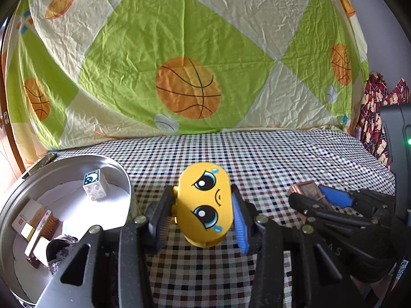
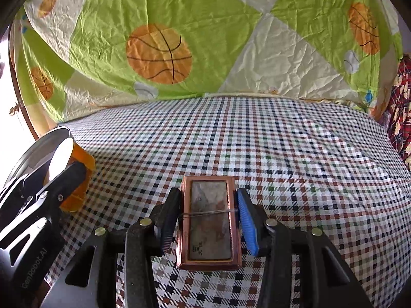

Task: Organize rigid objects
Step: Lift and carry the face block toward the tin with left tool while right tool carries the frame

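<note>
While angled downward, both grippers' fingers (image 1: 237, 213) clamp toy (image 1: 203, 205) and box (image 2: 209, 220).

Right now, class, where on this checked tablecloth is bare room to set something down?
Free: checked tablecloth beyond the copper-framed flat box, up to the basketball-print sheet. Crowded: near-left, by the round metal tin and yellow crying-face toy.

checked cloth (image 2: 257, 141) ahead lies open; metal tin (image 1: 120, 177) blocks left.

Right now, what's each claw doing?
Left gripper clamped on yellow toy. Right gripper clamped on copper box. Round tin left; nothing blocking.
</note>
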Tool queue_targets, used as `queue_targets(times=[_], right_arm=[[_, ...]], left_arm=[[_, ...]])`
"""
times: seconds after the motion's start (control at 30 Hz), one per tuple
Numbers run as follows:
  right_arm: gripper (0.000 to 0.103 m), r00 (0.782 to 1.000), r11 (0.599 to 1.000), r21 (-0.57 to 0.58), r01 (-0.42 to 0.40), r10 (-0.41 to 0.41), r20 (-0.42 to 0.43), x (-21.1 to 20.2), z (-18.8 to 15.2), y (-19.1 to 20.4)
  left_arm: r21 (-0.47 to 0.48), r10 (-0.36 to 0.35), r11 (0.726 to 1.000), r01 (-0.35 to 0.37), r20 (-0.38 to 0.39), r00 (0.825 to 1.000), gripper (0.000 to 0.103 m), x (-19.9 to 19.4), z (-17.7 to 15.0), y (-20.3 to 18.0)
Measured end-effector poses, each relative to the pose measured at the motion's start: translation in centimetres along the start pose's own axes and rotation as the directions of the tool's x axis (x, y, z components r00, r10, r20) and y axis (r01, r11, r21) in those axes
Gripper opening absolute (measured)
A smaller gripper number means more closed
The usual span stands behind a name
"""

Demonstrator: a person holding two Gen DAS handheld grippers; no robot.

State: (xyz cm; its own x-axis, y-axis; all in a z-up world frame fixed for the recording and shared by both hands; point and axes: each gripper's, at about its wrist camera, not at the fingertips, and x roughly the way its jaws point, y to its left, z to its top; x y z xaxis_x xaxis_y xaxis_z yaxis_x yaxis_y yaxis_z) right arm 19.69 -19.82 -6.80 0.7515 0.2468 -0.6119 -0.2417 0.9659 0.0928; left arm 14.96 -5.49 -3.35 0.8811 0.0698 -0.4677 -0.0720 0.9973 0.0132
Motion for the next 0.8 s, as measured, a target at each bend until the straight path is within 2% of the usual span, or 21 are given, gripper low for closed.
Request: queue_targets(times=[0.23,0.5,0.8], right_arm=[[0.047,0.995,1.0,0.0,0.028,-0.028,0.098,-1.8,0.1,0.1],[0.047,0.977,0.998,0.007,0.062,-0.062,0.204,-3.9,-0.3,0.2],[0.047,0.973,0.998,0.027,0.051,-0.056,0.226,-4.7,-0.6,0.0]], left_arm=[[-0.008,-0.003,1.0,0.003,0.029,1.0,0.042,-0.7,0.0,0.3],[0.002,-0.005,1.0,0.005,0.091,0.996,0.042,-2.1,-0.3,0.2],[-0.007,-0.01,1.0,0.011,0.11,0.994,0.042,-2.8,-0.4,0.7]])
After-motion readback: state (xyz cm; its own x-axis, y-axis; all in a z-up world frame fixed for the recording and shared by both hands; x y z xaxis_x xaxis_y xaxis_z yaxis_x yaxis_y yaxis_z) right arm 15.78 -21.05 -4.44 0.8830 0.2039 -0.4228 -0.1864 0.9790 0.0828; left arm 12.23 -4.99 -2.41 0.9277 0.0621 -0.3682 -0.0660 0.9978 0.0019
